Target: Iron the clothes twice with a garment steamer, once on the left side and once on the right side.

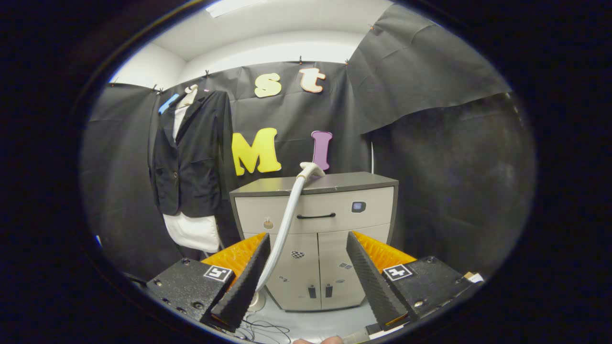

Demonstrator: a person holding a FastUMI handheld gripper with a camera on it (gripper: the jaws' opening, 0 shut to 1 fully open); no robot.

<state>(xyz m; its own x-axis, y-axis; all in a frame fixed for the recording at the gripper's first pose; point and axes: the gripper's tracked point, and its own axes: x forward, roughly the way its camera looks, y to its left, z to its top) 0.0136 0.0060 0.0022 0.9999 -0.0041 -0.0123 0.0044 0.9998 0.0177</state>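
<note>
The gripper [308,243] is spread wide, grasping nothing. Beyond it stands a cabinet [315,239]; the steamer head [311,169] rests on top, and a black blazer [191,153] hangs beside the cabinet.

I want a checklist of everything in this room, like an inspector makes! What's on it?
Surface: grey flat top of the beige cabinet, beyond the fingers.
Job's things: black jacket over a white shirt hanging on the wall, beside the cabinet; white steamer head resting on the cabinet top, its white hose running down past one finger.
Clutter: nothing seen.
Grippers: gripper open, fingers apart, holding nothing.
Cables: thin dark wires on the pale floor below the fingers.
Surroundings: black cloth walls, white ceiling with a light.
</note>
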